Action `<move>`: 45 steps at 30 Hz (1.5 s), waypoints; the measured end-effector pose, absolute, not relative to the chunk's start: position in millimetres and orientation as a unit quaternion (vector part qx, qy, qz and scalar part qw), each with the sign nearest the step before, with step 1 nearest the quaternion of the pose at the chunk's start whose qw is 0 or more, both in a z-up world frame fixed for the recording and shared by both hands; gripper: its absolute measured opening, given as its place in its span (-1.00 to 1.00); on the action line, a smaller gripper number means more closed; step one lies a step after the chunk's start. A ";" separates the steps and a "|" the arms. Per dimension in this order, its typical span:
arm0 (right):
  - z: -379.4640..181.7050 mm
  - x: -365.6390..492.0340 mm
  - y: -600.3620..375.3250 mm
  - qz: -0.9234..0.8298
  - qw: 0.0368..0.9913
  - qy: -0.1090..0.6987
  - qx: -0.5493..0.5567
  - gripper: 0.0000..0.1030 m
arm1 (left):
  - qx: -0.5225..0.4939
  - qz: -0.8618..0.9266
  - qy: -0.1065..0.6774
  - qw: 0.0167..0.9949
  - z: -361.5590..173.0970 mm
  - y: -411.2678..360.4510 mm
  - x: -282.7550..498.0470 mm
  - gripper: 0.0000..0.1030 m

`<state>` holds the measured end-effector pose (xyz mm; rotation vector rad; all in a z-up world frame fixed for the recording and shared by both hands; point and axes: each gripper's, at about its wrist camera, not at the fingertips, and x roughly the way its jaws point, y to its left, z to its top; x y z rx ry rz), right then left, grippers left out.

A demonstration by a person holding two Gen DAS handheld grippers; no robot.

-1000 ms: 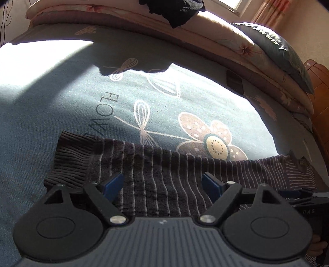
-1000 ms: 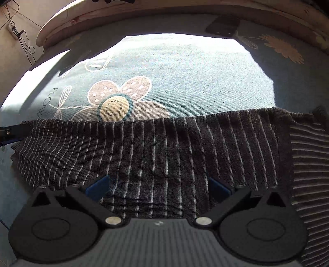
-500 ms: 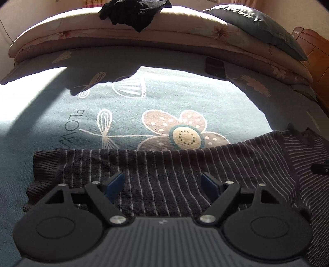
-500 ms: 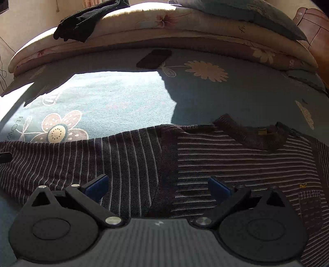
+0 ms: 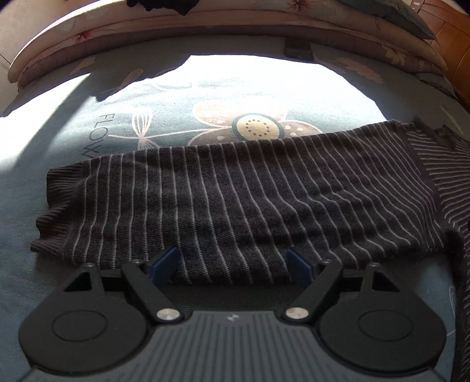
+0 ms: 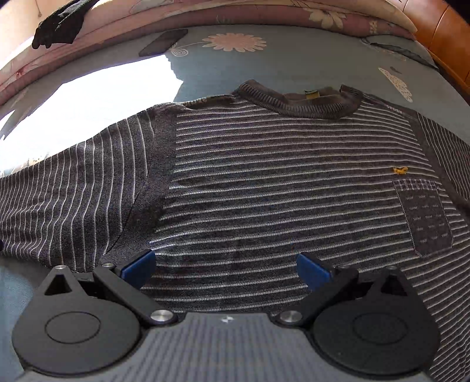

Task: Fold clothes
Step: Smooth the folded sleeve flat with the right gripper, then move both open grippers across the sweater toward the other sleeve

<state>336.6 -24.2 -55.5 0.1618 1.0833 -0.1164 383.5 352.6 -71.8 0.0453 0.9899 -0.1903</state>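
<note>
Right now both of my grippers have their blue-tipped fingers spread wide, holding nothing. My left gripper (image 5: 232,266) sits low at the near edge of the striped sweater's sleeve (image 5: 223,202), which runs straight out to the left across the bedspread (image 5: 53,141), its ribbed cuff (image 5: 55,205) lying flat at the far left end. I cannot tell whether the fingers touch the knit or only hover just above it. My right gripper (image 6: 226,269) is over the lower chest of the sweater (image 6: 279,182), which lies face up and spread out on the bed. The ribbed collar (image 6: 299,102) points away from me, and the patch pocket (image 6: 426,217) sits to the right with a small yellow emblem (image 6: 400,170) just above it. Beyond the sweater, strong sunlight falls on the blue floral bedspread. A dark phone (image 6: 163,42) lies near the folded quilt (image 5: 205,26) at the far edge, and a black garment (image 6: 58,25) is draped on that quilt.
</note>
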 end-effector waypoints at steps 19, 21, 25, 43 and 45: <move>-90.5 307.4 -21.2 -0.009 0.854 0.516 0.073 1.00 | 0.080 -0.120 0.479 0.866 -94.8 276.4 370.5 0.81; -91.4 304.0 -20.1 -0.005 0.860 0.506 0.065 1.00 | 0.078 -0.104 0.476 0.870 -80.5 278.9 370.0 0.73; -93.3 297.1 -18.1 0.003 0.872 0.487 0.048 1.00 | 0.070 -0.131 0.440 0.886 -54.2 250.7 379.2 0.76; -66.7 284.5 -39.1 0.013 0.888 0.454 0.069 1.00 | 0.170 -0.197 0.447 0.856 -72.2 180.5 355.3 0.76; -65.5 290.0 -39.1 0.009 0.888 0.453 0.072 1.00 | 0.189 -0.231 0.443 0.845 -72.0 164.0 349.0 0.75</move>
